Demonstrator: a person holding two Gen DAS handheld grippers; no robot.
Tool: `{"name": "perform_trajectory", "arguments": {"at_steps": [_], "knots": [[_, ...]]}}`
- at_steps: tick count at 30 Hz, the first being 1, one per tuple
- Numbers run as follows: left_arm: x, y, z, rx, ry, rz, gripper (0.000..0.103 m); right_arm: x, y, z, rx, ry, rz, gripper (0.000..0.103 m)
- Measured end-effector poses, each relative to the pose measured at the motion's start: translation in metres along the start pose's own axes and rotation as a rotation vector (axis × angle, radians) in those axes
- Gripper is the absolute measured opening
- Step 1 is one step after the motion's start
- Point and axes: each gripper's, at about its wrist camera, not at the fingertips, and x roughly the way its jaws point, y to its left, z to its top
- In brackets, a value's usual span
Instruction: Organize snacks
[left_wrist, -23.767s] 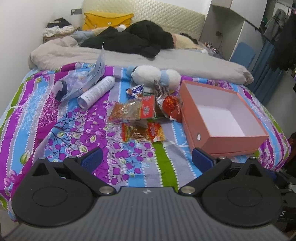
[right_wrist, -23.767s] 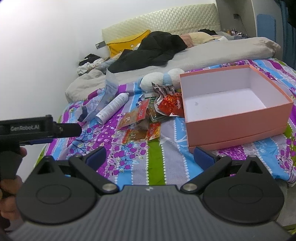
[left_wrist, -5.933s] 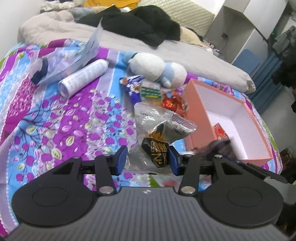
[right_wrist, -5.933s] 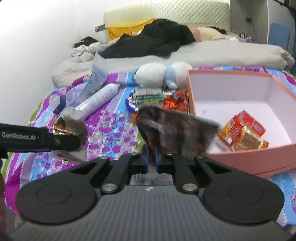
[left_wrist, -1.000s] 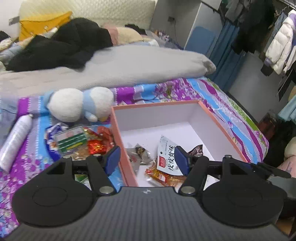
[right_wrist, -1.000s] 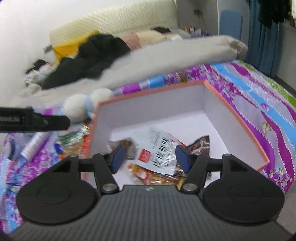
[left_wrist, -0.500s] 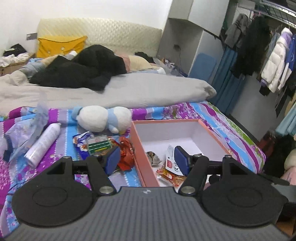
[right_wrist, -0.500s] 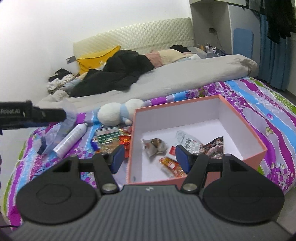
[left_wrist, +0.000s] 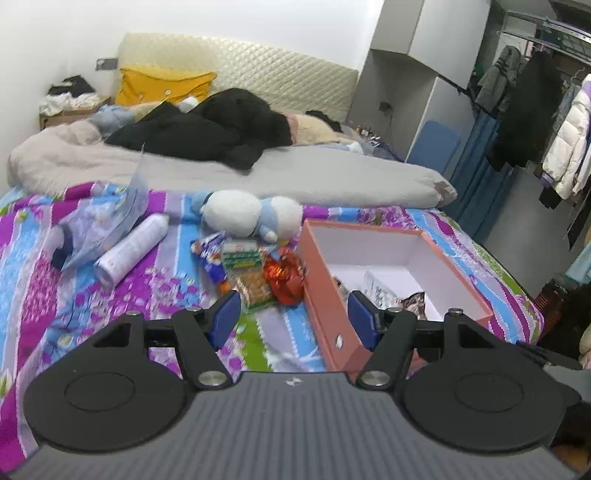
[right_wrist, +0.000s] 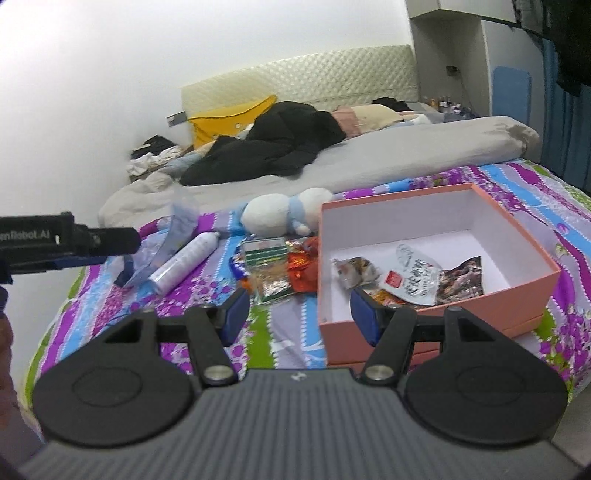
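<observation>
Purple-flowered bedspread (left_wrist: 122, 295) carried everything you were working with, and at this moment you had both tools pulled back toward the foot edge of the bed. Biggest of the task's things, the salmon box (right_wrist: 532, 291) sat toward the bed's right edge, open-topped, with several snack packets (right_wrist: 410, 273) already lying on its white floor. Just left of the box wall, touching or nearly so, lay the remaining snack pile (left_wrist: 255, 273): a green-labelled packet (right_wrist: 267, 254) with its long axis running away from you toward the plush toy (left_wrist: 243, 218), a red foil one (left_wrist: 284, 277) against the box, and a blue wrapper (left_wrist: 208, 258) on the pile's left side.

That pile lay ahead of your left gripper (left_wrist: 293, 319), a little left of the gap in its jaws, so I judged that hand the nearer one for the next pick; your right gripper (right_wrist: 299, 314) looked more toward the box's front-left corner. Both sets of jaws stood well open and held nothing.

Compared with a second earlier, you had withdrawn both tools from directly over the box, where the packets had filled the space between the jaws, to a wider view of the bed. The opening of the jaws had not changed. Against the earliest view, the box had gone from empty to partly filled, and the pile beside it had shrunk.
</observation>
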Motion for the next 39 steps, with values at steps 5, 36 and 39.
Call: {"name": "perform_trajectory", "arguments": {"at_steps": [5, 36, 39], "knots": [[0.011, 0.012, -0.028, -0.008, 0.072, 0.025, 0.069, 0.005, 0.007, -0.010, -0.032, 0.007, 0.023, 0.063], [0.203, 0.128, 0.021, -0.199, 0.173, 0.003, 0.070, 0.166, 0.060, 0.003, -0.238, 0.093, -0.060, 0.053], [0.231, 0.149, 0.018, -0.264, 0.198, -0.020, 0.071, 0.192, 0.068, 0.000, -0.274, 0.111, -0.071, 0.050]]}}
